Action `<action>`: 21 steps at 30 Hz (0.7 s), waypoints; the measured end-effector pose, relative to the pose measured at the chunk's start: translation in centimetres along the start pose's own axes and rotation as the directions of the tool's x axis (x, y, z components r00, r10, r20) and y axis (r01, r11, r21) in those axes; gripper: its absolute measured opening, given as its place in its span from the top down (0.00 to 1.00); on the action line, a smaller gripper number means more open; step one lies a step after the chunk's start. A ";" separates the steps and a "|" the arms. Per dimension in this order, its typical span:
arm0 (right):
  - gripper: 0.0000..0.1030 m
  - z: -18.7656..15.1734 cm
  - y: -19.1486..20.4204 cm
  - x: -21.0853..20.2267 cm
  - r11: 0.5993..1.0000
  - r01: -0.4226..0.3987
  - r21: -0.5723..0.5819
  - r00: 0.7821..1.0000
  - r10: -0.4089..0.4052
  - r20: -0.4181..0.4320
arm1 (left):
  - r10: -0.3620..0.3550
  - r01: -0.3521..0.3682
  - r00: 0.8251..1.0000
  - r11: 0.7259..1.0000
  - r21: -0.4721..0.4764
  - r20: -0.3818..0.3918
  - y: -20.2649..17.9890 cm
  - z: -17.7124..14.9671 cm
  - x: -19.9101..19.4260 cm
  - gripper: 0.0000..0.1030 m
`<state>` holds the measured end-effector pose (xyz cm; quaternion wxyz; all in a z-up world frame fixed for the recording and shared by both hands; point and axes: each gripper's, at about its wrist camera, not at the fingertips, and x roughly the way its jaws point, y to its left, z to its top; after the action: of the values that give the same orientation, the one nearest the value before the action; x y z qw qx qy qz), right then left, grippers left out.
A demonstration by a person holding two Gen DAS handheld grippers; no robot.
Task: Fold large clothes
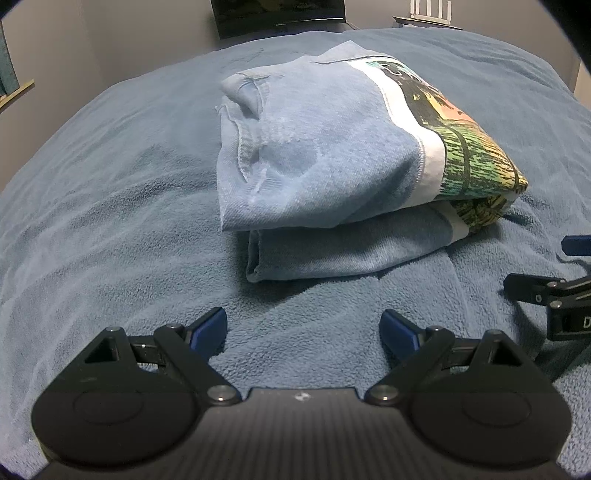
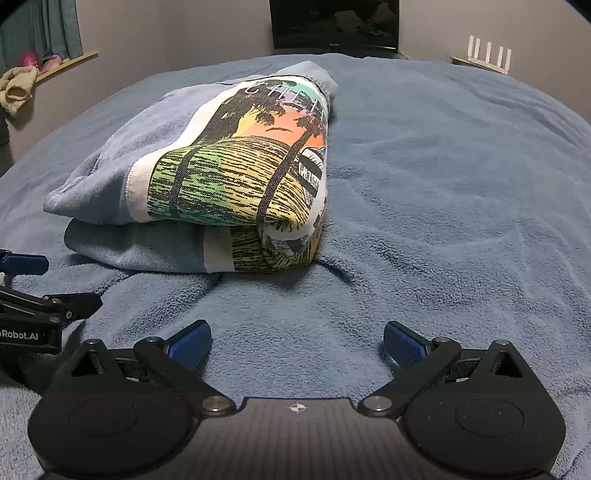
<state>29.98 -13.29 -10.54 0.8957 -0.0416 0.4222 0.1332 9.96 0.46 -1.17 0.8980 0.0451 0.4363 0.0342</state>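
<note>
Light-blue sweatshirt [image 1: 314,147] with a green, yellow, orange striped print lies on a blue blanket [image 1: 110,221].

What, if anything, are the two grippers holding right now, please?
Nothing: the left gripper and right gripper are open over the blue fleece blanket, short of the folded blue printed sweatshirt.

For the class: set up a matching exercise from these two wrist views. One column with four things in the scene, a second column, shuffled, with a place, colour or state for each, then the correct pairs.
Column 1
1. sweatshirt
2. blanket
3. left tongs
4. dark screen

Column 2
A. open, with nothing between the pads
B. against the wall beyond the bed
C. folded into a bundle, colourful print facing up
D. blue and fluffy, spread under everything

Pairs: 1-C, 2-D, 3-A, 4-B
</note>
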 end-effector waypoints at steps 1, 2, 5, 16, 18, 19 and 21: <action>0.01 0.0 0.0 0.0 1.000 0.000 0.001 1.000 0.000 -0.001 | 0.000 0.000 1.000 1.000 -0.002 0.000 0.0 0.0 0.0 0.12; 0.01 0.0 -0.1 0.0 1.000 0.000 0.001 1.000 0.000 -0.002 | 0.000 0.000 1.000 1.000 -0.003 -0.001 0.0 0.0 0.0 0.12; 0.01 0.0 -0.1 0.1 1.000 0.000 0.002 1.000 0.000 -0.005 | 0.000 0.000 1.000 1.000 -0.008 -0.003 0.0 0.0 0.0 0.12; 0.01 0.0 -0.2 0.0 1.000 0.001 0.003 1.000 -0.001 -0.011 | -0.001 0.001 1.000 1.000 -0.009 -0.004 0.0 0.1 0.0 0.12; 0.01 0.0 -0.2 0.1 1.000 0.002 0.002 1.000 -0.001 -0.013 | -0.001 0.001 1.000 1.000 -0.009 -0.004 0.1 0.1 0.0 0.12; 0.01 0.0 -0.2 0.1 1.000 0.002 0.002 1.000 -0.002 -0.013 | -0.001 0.001 1.000 1.000 -0.010 -0.004 0.1 0.1 0.0 0.12; 0.01 0.0 -0.2 0.1 1.000 0.002 0.002 1.000 -0.002 -0.013 | -0.001 0.001 1.000 1.000 -0.009 -0.004 0.1 0.1 0.0 0.12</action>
<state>30.05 -13.43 -10.63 0.8931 -0.0419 0.4280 0.1317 10.02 0.56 -1.14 0.8974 0.0405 0.4378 0.0357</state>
